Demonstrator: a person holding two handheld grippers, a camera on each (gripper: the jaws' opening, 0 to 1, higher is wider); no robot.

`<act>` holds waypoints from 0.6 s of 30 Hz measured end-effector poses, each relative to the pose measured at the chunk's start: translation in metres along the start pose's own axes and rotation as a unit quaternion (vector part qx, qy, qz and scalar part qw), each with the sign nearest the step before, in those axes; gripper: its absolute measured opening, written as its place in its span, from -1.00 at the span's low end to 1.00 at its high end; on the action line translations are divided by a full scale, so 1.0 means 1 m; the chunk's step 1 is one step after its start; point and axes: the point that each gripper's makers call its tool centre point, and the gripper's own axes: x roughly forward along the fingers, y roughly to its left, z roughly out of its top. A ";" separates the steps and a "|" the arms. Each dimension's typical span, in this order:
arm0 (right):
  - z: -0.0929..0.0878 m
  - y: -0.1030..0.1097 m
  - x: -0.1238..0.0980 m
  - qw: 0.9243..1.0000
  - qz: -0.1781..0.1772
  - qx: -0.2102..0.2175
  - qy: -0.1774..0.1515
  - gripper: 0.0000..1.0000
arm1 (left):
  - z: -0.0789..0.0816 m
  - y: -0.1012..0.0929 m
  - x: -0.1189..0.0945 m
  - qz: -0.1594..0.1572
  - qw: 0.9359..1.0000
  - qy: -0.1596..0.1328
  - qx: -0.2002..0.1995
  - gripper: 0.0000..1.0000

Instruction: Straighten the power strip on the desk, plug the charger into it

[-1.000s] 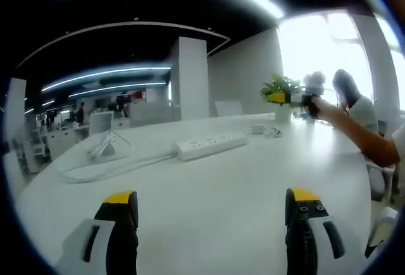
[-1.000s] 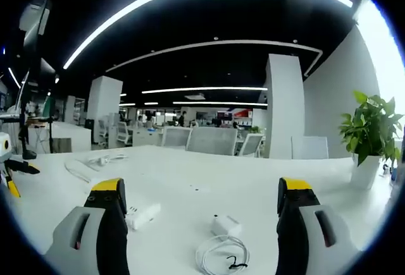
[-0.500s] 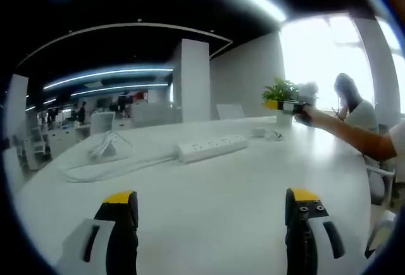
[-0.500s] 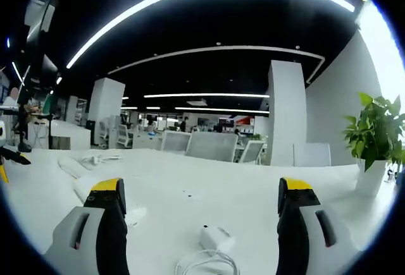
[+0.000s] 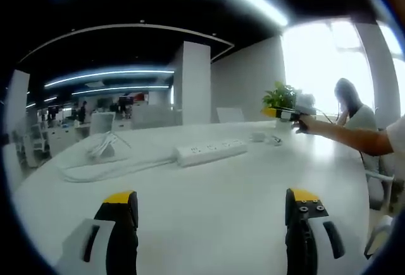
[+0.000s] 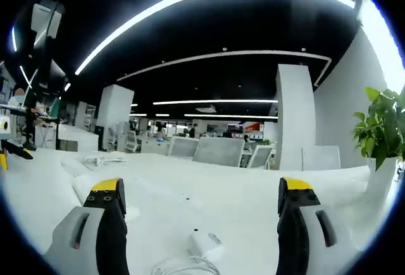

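Left gripper (image 5: 210,207) wide open over bare desk (image 5: 209,180), power strip (image 5: 210,151) mid-frame, angled, cable trailing left. Right gripper (image 6: 201,194) open too, hovering above charger (image 6: 204,246) at bottom centre, potted plant (image 6: 381,137) at right edge.

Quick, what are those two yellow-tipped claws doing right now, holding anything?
Left gripper: open, holding nothing, above the white desk.
Right gripper: open, holding nothing, with the charger lying between its jaws.
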 end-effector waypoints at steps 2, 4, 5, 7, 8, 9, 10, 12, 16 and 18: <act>0.006 0.003 0.001 1.000 0.011 -0.005 -0.028 1.00 | 0.001 0.000 0.000 0.000 1.000 -0.001 -0.002 0.99; 0.005 0.002 0.002 1.000 0.017 0.000 -0.026 1.00 | 0.002 0.000 0.000 0.000 1.000 -0.002 -0.002 0.99; 0.003 0.002 0.002 0.999 0.021 0.003 -0.024 1.00 | 0.002 0.000 0.000 0.000 1.000 -0.003 -0.003 0.99; -0.002 0.001 0.003 1.000 0.028 0.002 -0.014 1.00 | 0.002 0.000 0.001 0.000 1.000 -0.002 -0.004 0.99; -0.005 0.000 0.004 0.999 0.033 -0.003 -0.009 1.00 | 0.002 0.000 0.001 0.000 1.000 -0.002 -0.005 0.99; -0.007 0.000 0.005 0.999 0.038 -0.009 -0.008 1.00 | 0.002 0.000 0.001 0.000 1.000 -0.003 -0.005 0.99; -0.011 -0.001 0.006 0.999 0.043 -0.015 -0.001 1.00 | 0.002 0.000 0.002 0.000 1.000 -0.003 -0.006 0.99; -0.016 -0.003 0.007 0.998 0.050 -0.023 0.002 1.00 | 0.002 0.000 0.002 -0.001 1.000 -0.003 -0.006 0.99; -0.023 -0.004 0.008 0.998 0.062 -0.032 0.003 1.00 | -0.001 0.001 0.003 0.000 1.000 -0.002 -0.009 0.99; -0.030 -0.006 0.010 0.997 0.067 -0.022 0.014 1.00 | -0.002 0.001 0.003 0.001 1.000 0.001 -0.009 0.99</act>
